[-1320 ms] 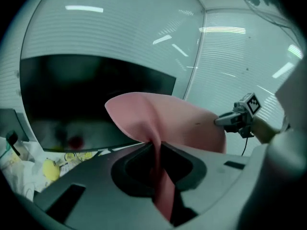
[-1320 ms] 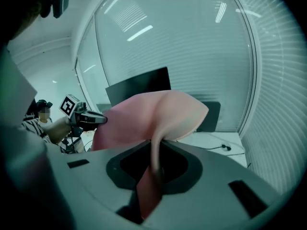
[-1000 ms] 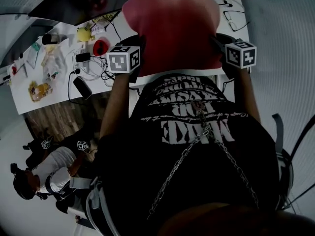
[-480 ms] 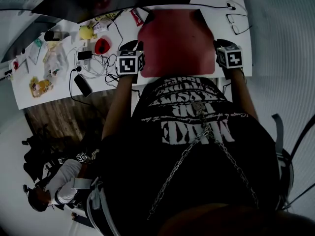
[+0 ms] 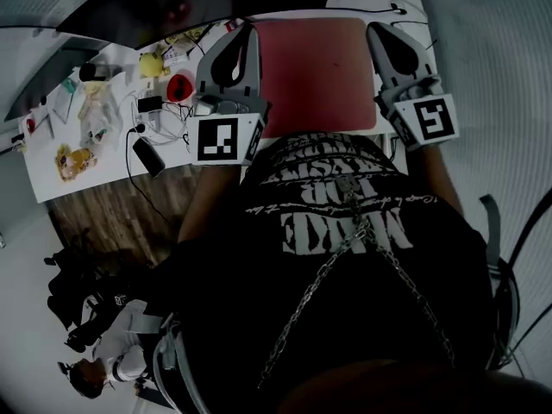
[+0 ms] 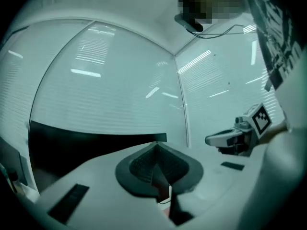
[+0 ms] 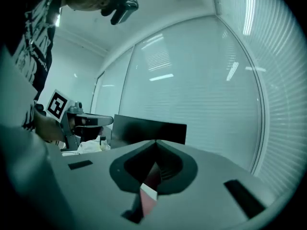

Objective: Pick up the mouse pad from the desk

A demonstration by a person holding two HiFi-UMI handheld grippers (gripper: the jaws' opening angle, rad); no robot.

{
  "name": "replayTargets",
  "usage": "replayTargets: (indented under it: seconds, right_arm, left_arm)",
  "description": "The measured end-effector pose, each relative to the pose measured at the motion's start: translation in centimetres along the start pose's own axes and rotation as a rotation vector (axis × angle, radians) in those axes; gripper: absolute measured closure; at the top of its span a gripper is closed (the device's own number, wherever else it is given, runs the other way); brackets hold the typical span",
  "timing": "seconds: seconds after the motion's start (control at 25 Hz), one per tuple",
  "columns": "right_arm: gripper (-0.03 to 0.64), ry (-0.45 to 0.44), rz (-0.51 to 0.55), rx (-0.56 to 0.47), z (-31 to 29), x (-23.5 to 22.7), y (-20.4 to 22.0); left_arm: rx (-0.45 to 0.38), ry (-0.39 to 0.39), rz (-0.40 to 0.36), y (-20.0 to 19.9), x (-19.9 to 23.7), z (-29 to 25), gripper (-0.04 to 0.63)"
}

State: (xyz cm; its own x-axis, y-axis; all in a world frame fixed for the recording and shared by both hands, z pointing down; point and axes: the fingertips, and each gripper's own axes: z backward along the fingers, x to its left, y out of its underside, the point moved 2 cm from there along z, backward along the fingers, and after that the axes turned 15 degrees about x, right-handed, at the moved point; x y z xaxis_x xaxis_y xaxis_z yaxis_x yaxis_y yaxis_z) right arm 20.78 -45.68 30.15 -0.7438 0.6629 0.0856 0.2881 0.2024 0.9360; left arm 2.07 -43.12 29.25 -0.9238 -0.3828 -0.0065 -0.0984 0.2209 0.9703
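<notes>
The red mouse pad [image 5: 315, 72] lies flat on the white desk [image 5: 52, 175], in front of the dark monitor [image 5: 172, 3]. My left gripper [image 5: 247, 26] is raised above the pad's left edge, level and pointing toward the monitor. My right gripper [image 5: 378, 29] is raised above the right edge, pointing the same way. Both sets of jaws are closing, their tips meet and nothing is held. In the left gripper view the tips [image 6: 156, 145] touch; the right gripper [image 6: 225, 139] shows beside them. In the right gripper view the tips [image 7: 156, 143] touch, with a red sliver showing through the gap behind them.
The desk's left half is cluttered: a yellow toy [image 5: 149, 59], a red round thing [image 5: 178, 83], tangled cables [image 5: 159, 119] and a black box [image 5: 145, 153]. Earphones [image 5: 392, 9] lie at the far right. A person [image 5: 112, 365] crouches on the floor at lower left.
The pad, held up near the head one second ago, came down onto the desk. Both grippers then let go, rose well above it and shut.
</notes>
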Motion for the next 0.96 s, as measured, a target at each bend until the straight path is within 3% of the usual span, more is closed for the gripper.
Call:
replayTargets:
  seconds: [0.16, 0.44, 0.6, 0.8, 0.96]
  right_arm:
    - [0.617, 0.004, -0.018, -0.044, 1.3, 1.0, -1.0]
    - [0.617, 0.047, -0.060, -0.018, 1.5, 0.9, 1.0]
    - [0.617, 0.045, -0.107, -0.022, 2.1, 1.9, 0.1]
    - [0.617, 0.077, -0.075, -0.029, 3.0, 2.8, -1.2]
    - [0.617, 0.088, -0.089, -0.022, 3.1, 3.9, 0.2]
  left_arm:
    - [-0.007, 0.022, 0.028, 0.2, -1.0, 0.6, 0.589]
    - [0.030, 0.048, 0.052, 2.6, -0.5, 0.8, 0.589]
    - [0.039, 0.061, 0.062, 2.4, -0.4, 1.8, 0.589]
    - [0.034, 0.074, 0.068, 2.0, 0.1, 2.8, 0.589]
    - [0.041, 0.082, 0.074, 3.6, 0.3, 3.4, 0.589]
